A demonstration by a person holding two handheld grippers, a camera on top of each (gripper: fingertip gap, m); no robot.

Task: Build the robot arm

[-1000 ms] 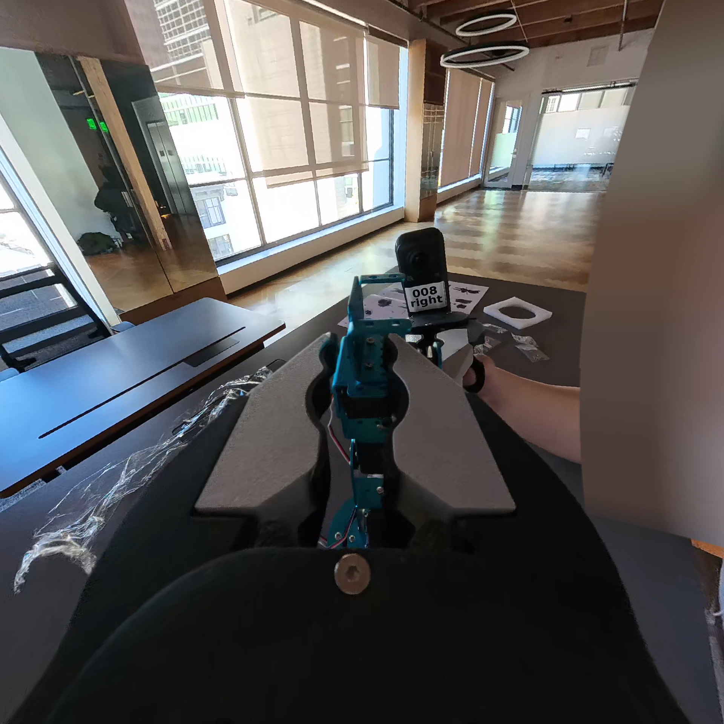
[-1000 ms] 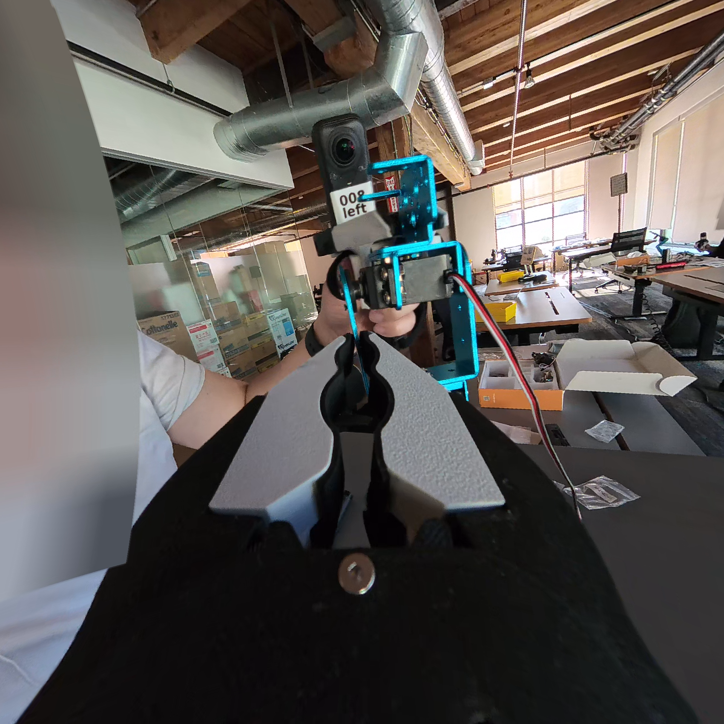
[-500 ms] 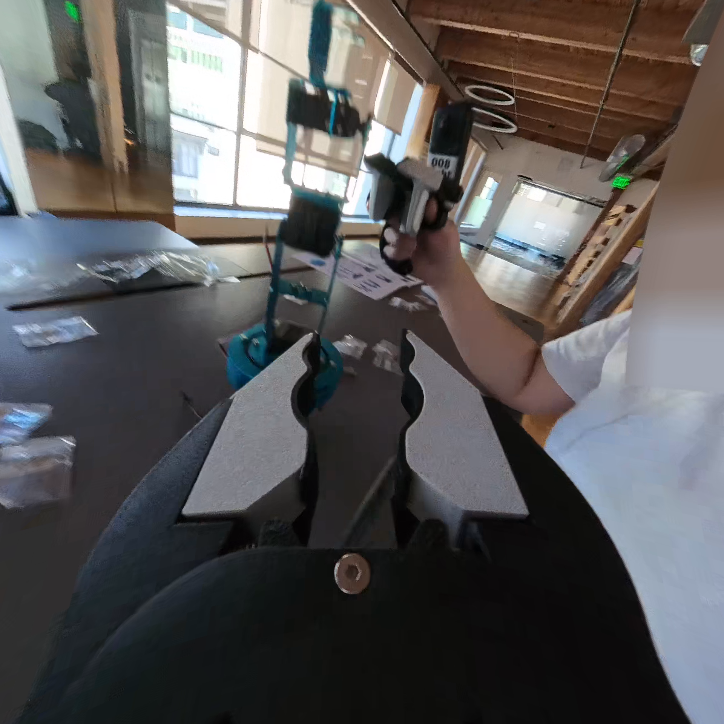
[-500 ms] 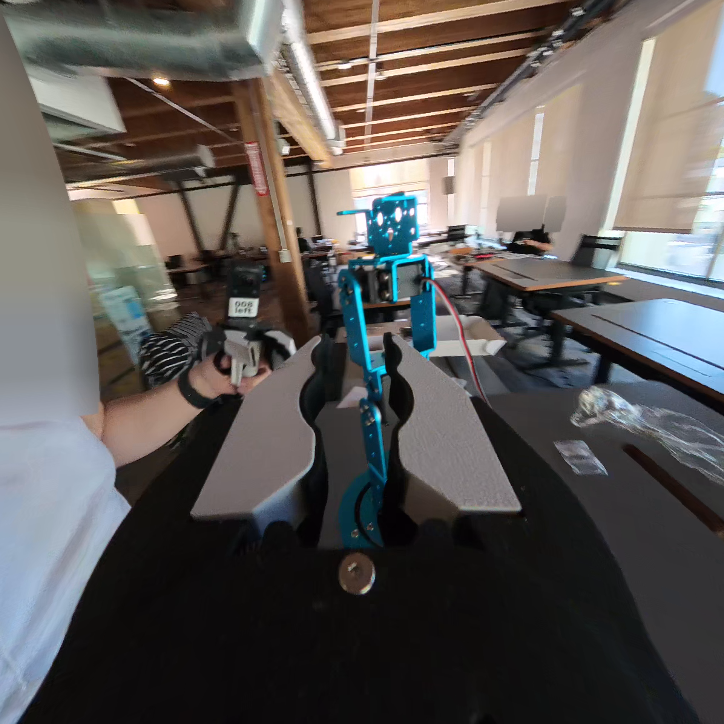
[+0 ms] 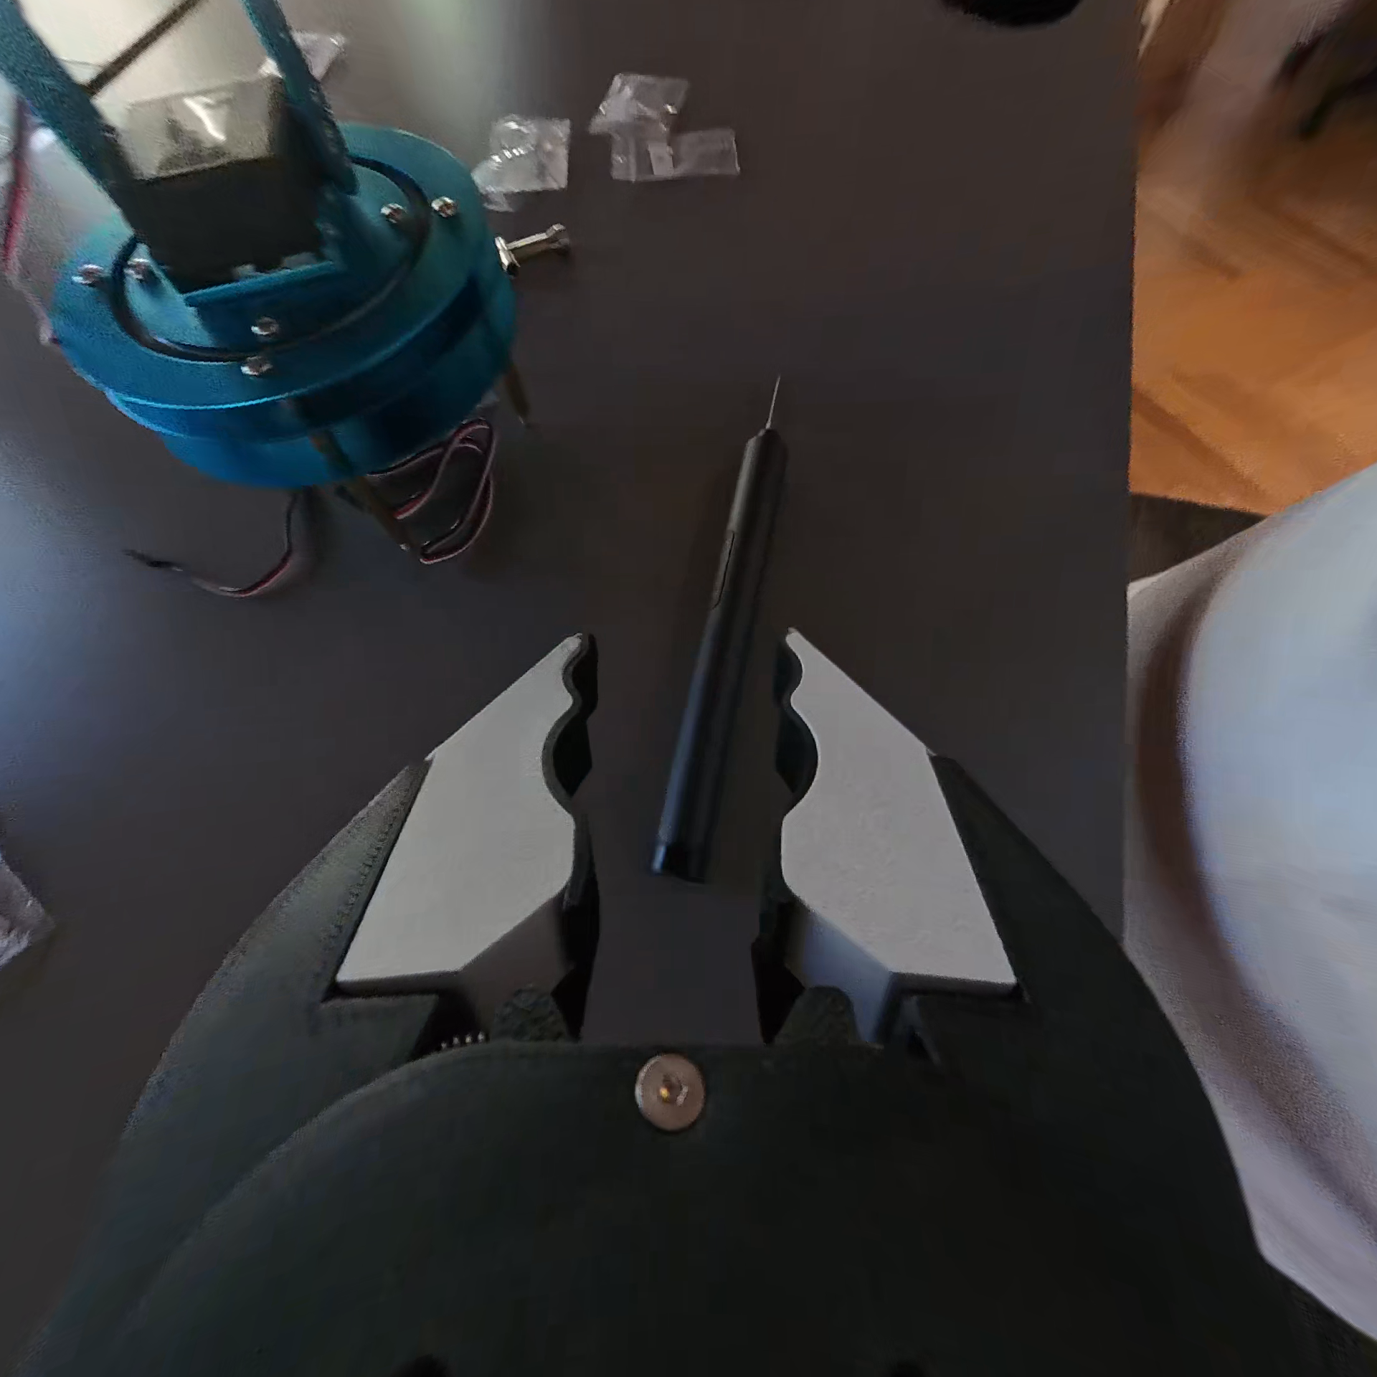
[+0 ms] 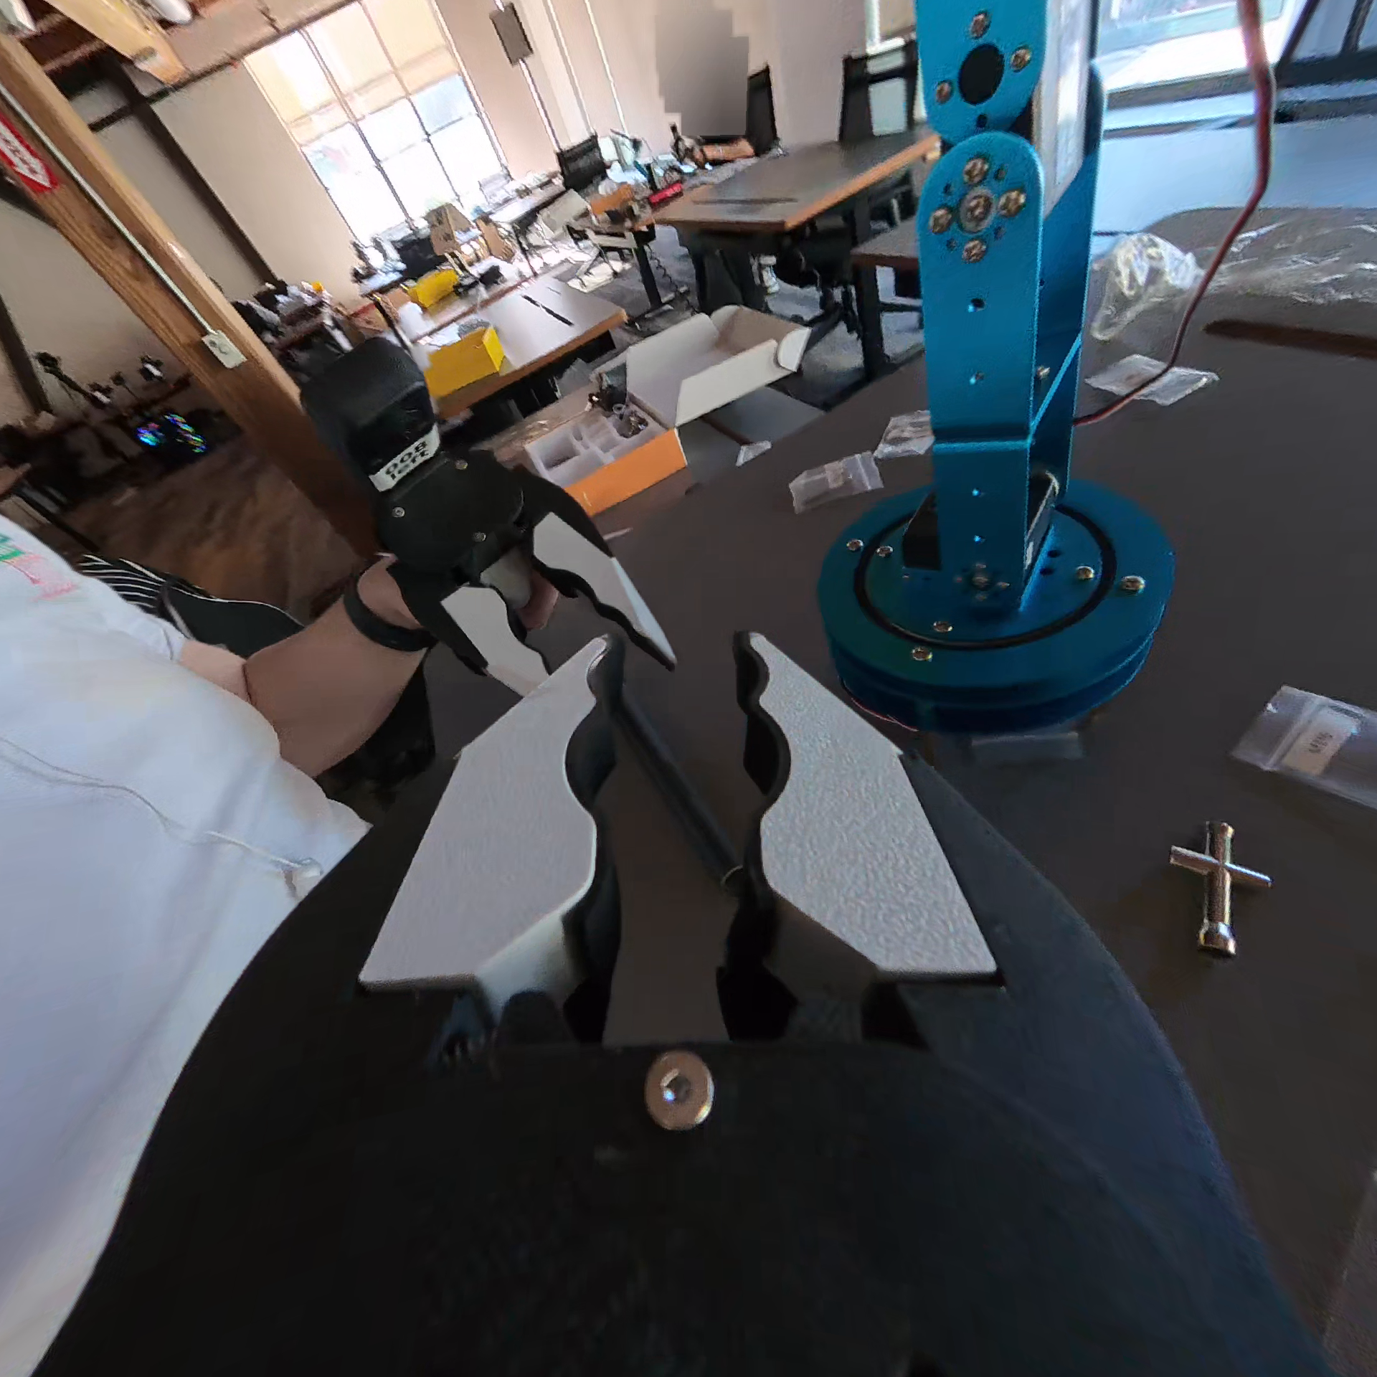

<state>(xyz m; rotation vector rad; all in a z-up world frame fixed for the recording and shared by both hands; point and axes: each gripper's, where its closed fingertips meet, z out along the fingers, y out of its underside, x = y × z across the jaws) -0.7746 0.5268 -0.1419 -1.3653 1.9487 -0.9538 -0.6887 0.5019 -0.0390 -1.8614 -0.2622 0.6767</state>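
A black pen-shaped screwdriver (image 5: 719, 656) lies on the dark table (image 5: 931, 372), its thin tip pointing away. My left gripper (image 5: 685, 641) is open and hangs just above it, with the handle end between the fingers, untouched. In the right wrist view the screwdriver (image 6: 670, 782) shows through the gap of my open, empty right gripper (image 6: 674, 648), and the left gripper (image 6: 521, 596) hovers over its far end. A blue metal robot arm (image 6: 991, 611) stands upright on its round base (image 5: 283, 320), free of both grippers.
A metal cross wrench (image 6: 1218, 887) lies right of the right gripper, also by the base (image 5: 533, 246). Small plastic bags (image 5: 663, 134) (image 6: 1311, 745) are scattered about. An open orange and white box (image 6: 633, 447) sits at the far edge. The table edge (image 5: 1129, 298) runs on the right. Some 15 cm of space lies between my two pairs of fingers.
Both grippers were shut on the blue arm; the left let go first, then the right. The arm now stands on the table. Both grippers have swung down over the screwdriver.
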